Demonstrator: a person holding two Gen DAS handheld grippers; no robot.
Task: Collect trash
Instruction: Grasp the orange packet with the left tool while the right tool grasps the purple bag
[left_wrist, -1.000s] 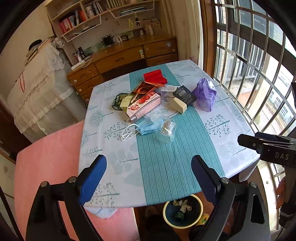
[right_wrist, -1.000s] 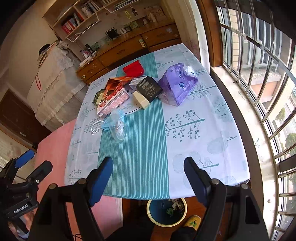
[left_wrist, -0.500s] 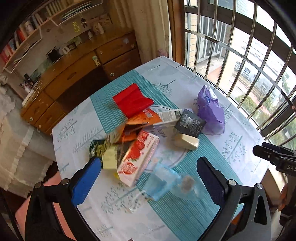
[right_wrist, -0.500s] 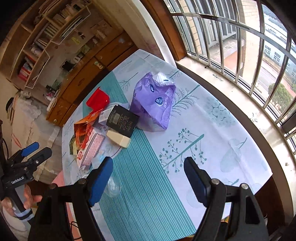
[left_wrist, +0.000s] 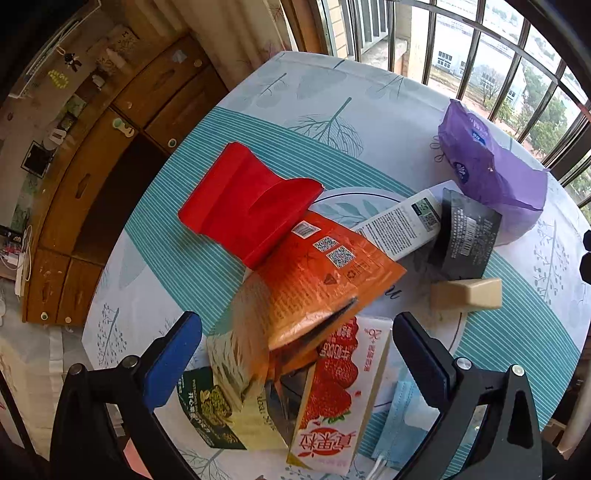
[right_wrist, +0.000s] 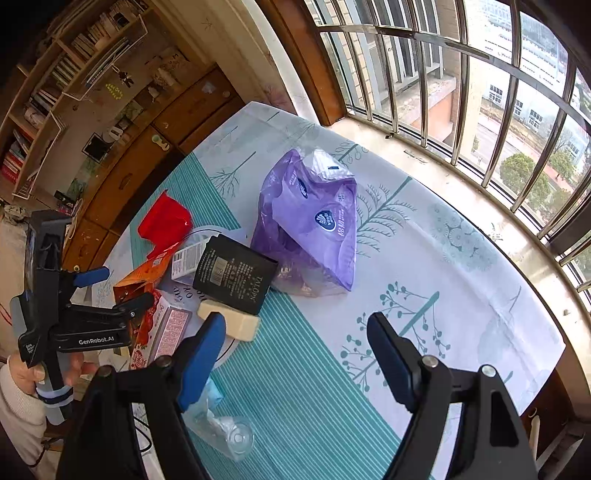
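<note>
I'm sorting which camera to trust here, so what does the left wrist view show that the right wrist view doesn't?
Only the left wrist view shows the green snack packet beside the strawberry carton. Only the right wrist view shows the clear plastic cup and the left gripper from outside. Both show the purple bag, black box and red packet.

Both the left gripper (left_wrist: 295, 354) and right gripper (right_wrist: 295, 354) point steeply down, fingers spread wide, empty.

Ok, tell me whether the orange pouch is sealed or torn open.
Torn open. The orange pouch gapes at its near end, showing a dark inside, in the left wrist view.
</note>
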